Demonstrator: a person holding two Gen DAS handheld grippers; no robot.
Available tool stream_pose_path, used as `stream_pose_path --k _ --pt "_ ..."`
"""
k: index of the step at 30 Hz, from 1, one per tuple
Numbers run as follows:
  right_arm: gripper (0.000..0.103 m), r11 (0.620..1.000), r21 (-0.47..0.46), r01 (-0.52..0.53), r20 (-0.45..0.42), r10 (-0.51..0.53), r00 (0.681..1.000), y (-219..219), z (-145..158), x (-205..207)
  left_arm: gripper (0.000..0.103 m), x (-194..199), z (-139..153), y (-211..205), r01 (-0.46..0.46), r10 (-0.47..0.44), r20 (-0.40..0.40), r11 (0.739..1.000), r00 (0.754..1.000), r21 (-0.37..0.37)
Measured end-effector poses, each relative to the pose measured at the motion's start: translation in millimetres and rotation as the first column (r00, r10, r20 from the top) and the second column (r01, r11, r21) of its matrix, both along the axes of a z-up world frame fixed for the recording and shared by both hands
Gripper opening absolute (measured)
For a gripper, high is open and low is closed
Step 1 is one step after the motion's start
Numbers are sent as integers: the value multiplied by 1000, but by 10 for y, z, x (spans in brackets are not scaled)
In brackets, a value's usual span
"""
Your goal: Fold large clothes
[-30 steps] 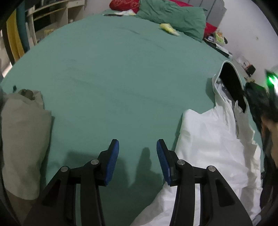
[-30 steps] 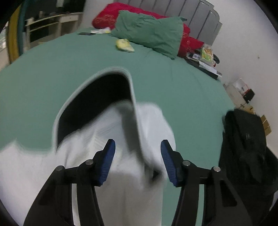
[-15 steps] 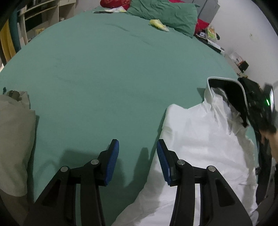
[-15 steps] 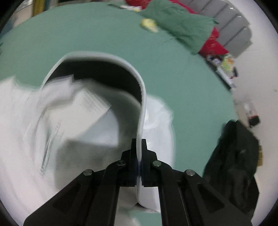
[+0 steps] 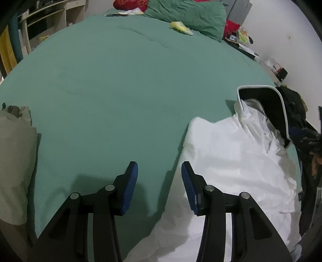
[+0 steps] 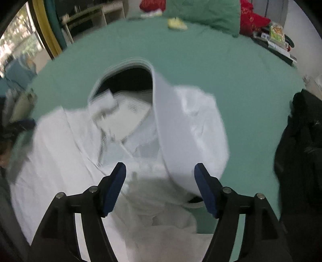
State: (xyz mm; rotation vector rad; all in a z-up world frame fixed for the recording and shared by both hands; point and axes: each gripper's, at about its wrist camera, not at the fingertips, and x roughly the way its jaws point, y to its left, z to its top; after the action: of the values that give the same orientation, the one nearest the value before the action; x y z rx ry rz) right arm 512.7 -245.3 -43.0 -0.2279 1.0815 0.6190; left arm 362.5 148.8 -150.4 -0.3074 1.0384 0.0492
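Note:
A large white garment (image 5: 231, 161) lies crumpled on the right part of the green bed sheet (image 5: 120, 90). Its far end has a black-lined opening (image 5: 259, 98) edged by a white band. My left gripper (image 5: 159, 167) hangs open over bare sheet, its right finger just over the garment's left edge. In the right wrist view my right gripper (image 6: 160, 171) hovers over the garment (image 6: 70, 151) with its jaws opening. The white band (image 6: 161, 121) runs down between the jaws, and neither pad touches it. A paper label (image 6: 128, 119) shows inside the opening.
A beige folded cloth (image 5: 14, 161) lies at the bed's left edge. A green pillow (image 5: 187, 14), a red pillow (image 5: 128, 4) and a small yellow item (image 5: 181, 27) sit at the far end. A black garment (image 6: 297, 151) hangs off the right side. Shelves (image 5: 46, 18) stand at the far left.
Half a second ago my right gripper was shut on the white band; it has since let go, opened wide and swung across the garment. My left gripper has stayed almost still.

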Motion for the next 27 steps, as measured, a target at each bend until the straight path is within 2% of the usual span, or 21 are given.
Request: stream_pose_path --k 2,4,6,8,10,12,14,16,19,22,24,27 --pt "77 998 56 22 42 -24 999 -126 224 123 48 41 22 30 -11 11 10 1000 1000 -2" --pt "84 991 108 84 67 -92 994 -229 354 244 48 57 63 51 -14 14 26 1000 1000 -3" --pt "93 977 129 168 57 -176 983 -340 348 468 48 54 93 53 -7 7 42 1000 999 -1" --pt "96 962 153 228 2 -231 973 -429 204 632 48 50 105 33 7 -7 48 1000 999 5" --pt "97 946 181 269 -101 -254 962 -488 -45 880 48 62 91 16 18 -19 45 1000 999 12" --pt "98 940 187 287 -165 -258 952 -471 -282 1030 48 79 66 13 25 -25 36 1000 999 17" --pt "98 937 208 281 -218 -236 947 -415 -501 1083 48 93 16 17 33 -33 21 999 999 14" --pt "98 933 275 232 -251 -164 954 -317 -612 1067 48 98 -16 18 39 -39 11 999 999 12" --pt "98 949 289 128 -223 -63 973 -99 -653 1094 48 101 -43 -4 47 -47 5 999 999 14" --pt "98 950 305 69 -220 0 975 101 -618 1203 48 94 -44 -38 60 -60 6 998 998 22" --pt "98 945 323 47 -269 45 962 239 -644 1248 48 90 -36 -49 67 -67 7 997 998 24" --pt "99 939 332 -92 -373 221 901 603 -758 1164 48 82 -20 -51 73 -73 13 997 997 34"
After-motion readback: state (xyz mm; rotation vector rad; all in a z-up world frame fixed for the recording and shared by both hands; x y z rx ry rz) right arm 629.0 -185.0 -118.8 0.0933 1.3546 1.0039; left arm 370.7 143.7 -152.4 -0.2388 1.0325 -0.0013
